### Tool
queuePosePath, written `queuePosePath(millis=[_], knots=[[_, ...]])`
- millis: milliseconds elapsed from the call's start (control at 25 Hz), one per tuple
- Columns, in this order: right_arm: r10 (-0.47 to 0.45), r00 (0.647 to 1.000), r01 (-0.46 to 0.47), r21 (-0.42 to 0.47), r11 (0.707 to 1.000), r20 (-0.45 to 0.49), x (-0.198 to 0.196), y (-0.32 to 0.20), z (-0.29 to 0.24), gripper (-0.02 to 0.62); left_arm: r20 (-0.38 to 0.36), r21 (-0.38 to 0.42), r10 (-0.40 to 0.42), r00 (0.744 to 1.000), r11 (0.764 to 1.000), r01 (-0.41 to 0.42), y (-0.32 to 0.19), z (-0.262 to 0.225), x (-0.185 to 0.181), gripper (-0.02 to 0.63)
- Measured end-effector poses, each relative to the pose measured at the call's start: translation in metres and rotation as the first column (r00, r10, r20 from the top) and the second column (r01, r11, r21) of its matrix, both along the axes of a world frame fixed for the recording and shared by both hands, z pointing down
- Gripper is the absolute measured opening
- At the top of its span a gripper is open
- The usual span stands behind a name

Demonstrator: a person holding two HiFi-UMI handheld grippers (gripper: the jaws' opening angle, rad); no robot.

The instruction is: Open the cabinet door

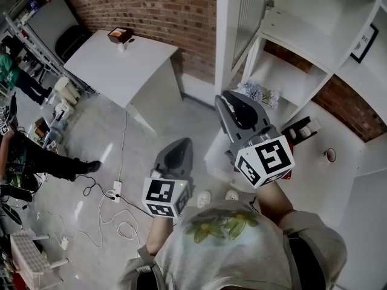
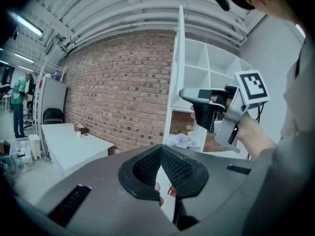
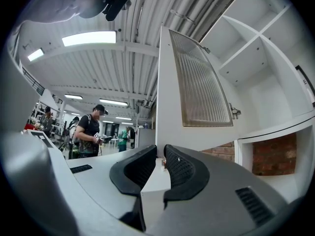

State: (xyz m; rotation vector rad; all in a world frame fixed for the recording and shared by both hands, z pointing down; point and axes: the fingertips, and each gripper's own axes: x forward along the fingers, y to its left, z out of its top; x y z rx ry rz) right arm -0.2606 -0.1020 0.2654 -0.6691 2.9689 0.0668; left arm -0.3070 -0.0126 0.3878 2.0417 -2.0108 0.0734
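White cabinet compartments fill the upper right of the head view. A low compartment holds a bunch of pale flowers. Further right, a black-framed picture leans in another. Below them, on a white ledge at the right, sits a small red-rimmed cup; what is in it is too small to tell. At the upper left a white table carries a brown box, its contents also unclear.

At top centre of the head view the door stands swung out from the cabinet. It is a white frame around a ribbed, frosted pane, and the right gripper view shows it tall and narrow, with a small metal fitting on the far side of its frame. The right gripper has the frame's lower edge between its jaws, both black pads pressed against the white panel. Lower and further left in the head view, the left gripper hangs away from the door, its jaw tips together with nothing between them.

The frame's upper border cuts off the top of the door in the head view, and the hinge side does not show clearly in any view. The person's shirt covers the bottom centre. Blur hides the faces of the people at the left.
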Motion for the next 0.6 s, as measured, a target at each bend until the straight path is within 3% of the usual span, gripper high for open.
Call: queuePosePath(millis=[600], knots=[[-0.048, 0.997, 0.046, 0.032, 0.998, 0.059, -0.012, 0.0, 0.003, 0.067, -0.016, 0.004, -0.079, 0.997, 0.997, 0.079, 0.006, 0.005, -0.021, 0.011]])
